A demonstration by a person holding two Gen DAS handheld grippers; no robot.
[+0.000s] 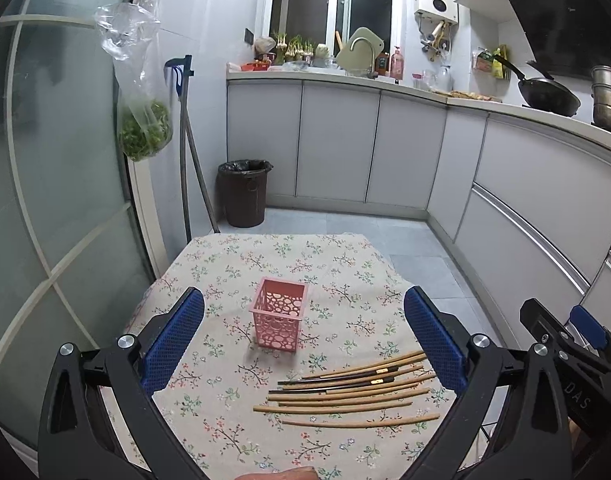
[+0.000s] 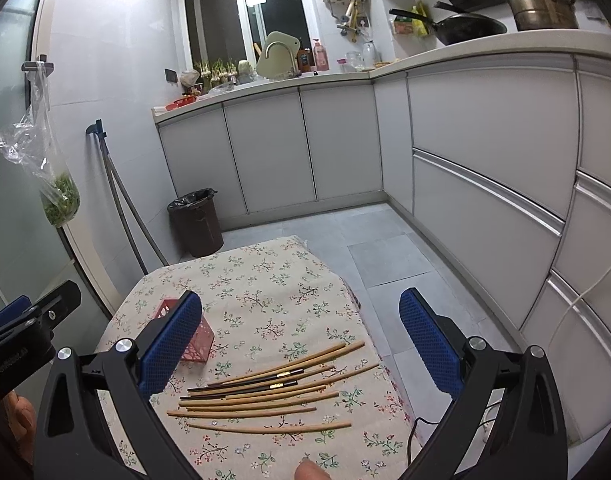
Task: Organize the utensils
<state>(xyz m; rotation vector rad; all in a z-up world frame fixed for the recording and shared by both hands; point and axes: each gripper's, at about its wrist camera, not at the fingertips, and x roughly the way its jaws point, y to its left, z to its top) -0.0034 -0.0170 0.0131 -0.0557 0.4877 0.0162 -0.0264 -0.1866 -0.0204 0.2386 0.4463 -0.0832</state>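
Chopsticks [image 1: 351,394] at my 5 o'clock, loose on floral tablecloth [image 1: 233,264] | pink holder [image 1: 279,317] upright at 12 | left gripper [image 1: 304,334] spread, empty | right gripper [image 2: 301,340] spread, empty

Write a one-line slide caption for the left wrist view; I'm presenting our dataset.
Open left tool above a floral tablecloth, facing an empty pink basket and loose chopsticks.

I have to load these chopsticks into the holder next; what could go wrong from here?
1. The chopsticks lie fanned and overlapping, so a grab may lift several or scatter them.
2. The pink holder looks light and stands free on the tablecloth; a nudge might tip it.
3. The chopsticks lie near the table's right edge, so a knocked one may roll onto the floor.
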